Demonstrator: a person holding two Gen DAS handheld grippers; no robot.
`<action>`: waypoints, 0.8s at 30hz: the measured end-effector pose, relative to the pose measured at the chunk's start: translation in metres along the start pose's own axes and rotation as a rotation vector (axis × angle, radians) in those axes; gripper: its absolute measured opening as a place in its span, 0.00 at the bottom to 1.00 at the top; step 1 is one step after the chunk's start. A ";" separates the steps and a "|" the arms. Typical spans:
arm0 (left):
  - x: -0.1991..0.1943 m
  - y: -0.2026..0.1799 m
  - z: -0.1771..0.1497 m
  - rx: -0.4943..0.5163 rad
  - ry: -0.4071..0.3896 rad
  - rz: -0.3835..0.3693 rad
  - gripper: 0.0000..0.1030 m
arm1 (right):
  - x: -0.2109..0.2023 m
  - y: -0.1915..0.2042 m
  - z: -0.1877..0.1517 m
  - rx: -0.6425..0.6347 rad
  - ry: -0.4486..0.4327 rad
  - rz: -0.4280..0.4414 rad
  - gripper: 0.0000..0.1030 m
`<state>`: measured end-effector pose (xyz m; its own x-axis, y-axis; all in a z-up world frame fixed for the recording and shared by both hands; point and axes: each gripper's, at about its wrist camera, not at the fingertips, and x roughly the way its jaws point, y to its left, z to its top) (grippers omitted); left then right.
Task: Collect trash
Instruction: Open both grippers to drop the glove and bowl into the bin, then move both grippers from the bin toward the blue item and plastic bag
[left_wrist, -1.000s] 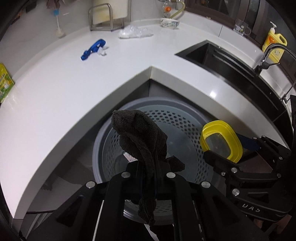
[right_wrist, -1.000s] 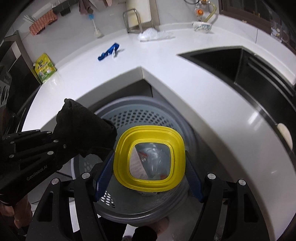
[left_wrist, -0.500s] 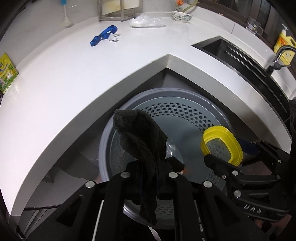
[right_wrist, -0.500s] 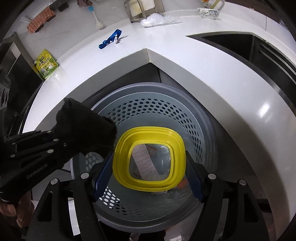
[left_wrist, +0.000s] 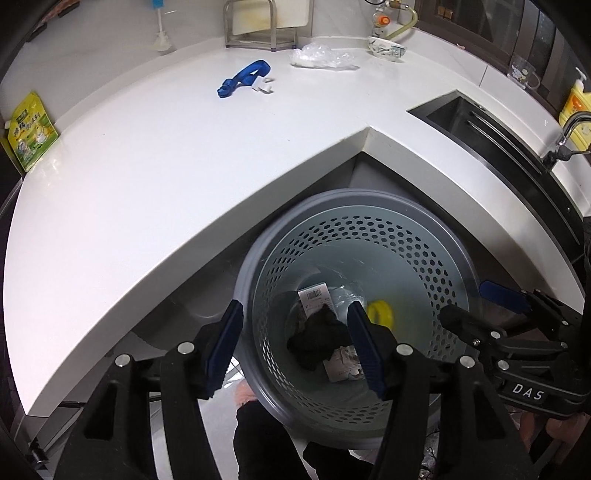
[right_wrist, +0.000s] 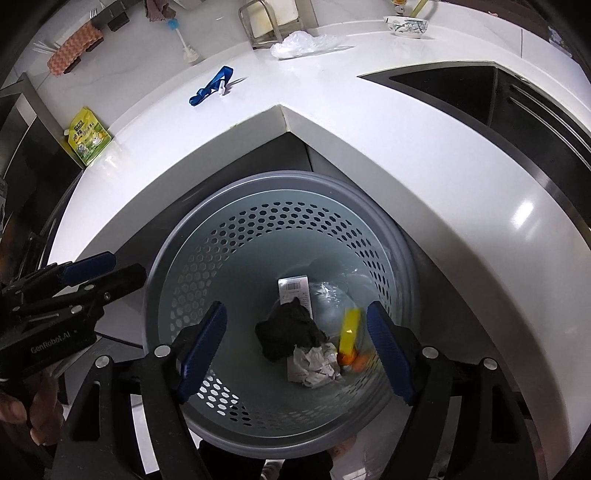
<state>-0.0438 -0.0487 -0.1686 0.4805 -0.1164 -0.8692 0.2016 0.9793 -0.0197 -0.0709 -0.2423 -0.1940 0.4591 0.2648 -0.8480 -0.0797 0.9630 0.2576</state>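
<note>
A grey perforated trash bin (left_wrist: 354, 197) (right_wrist: 280, 181) stands on the floor below the corner of the white counter. At its bottom lie a black cloth (left_wrist: 317, 338) (right_wrist: 288, 332), a barcode receipt (right_wrist: 293, 288), crumpled paper (right_wrist: 314, 363) and a yellow lid (left_wrist: 380, 312) (right_wrist: 349, 328), which is blurred and on edge. My left gripper (left_wrist: 295, 347) (right_wrist: 122, 267) hovers over the bin's left side, its jaws opening with nothing between them. My right gripper (right_wrist: 295, 349) (left_wrist: 465, 301) hangs over the bin too, jaws opening and empty.
On the counter (left_wrist: 166, 155) lie a blue strap (left_wrist: 242, 79), a clear plastic bag (left_wrist: 321, 59), a green packet (left_wrist: 31, 133) and a bowl (left_wrist: 386, 46). A dish rack (left_wrist: 262, 26) stands at the back. The dark sink (left_wrist: 491, 133), its tap and a yellow soap bottle (left_wrist: 574, 103) are right.
My left gripper opened and the black cloth dropped into the bin. The right gripper let go of the yellow lid, which fell into the bin as well.
</note>
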 end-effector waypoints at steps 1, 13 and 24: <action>0.000 0.000 0.000 -0.002 0.000 0.001 0.56 | -0.001 0.000 0.000 0.001 -0.002 -0.001 0.73; -0.017 0.005 0.014 -0.018 -0.030 0.012 0.67 | -0.010 0.003 0.004 0.026 -0.003 0.014 0.73; -0.045 0.028 0.047 -0.048 -0.105 0.037 0.81 | -0.031 0.019 0.036 0.024 -0.077 0.023 0.73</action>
<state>-0.0197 -0.0233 -0.1064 0.5739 -0.0944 -0.8135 0.1421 0.9897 -0.0145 -0.0548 -0.2338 -0.1465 0.5240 0.2814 -0.8039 -0.0704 0.9549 0.2884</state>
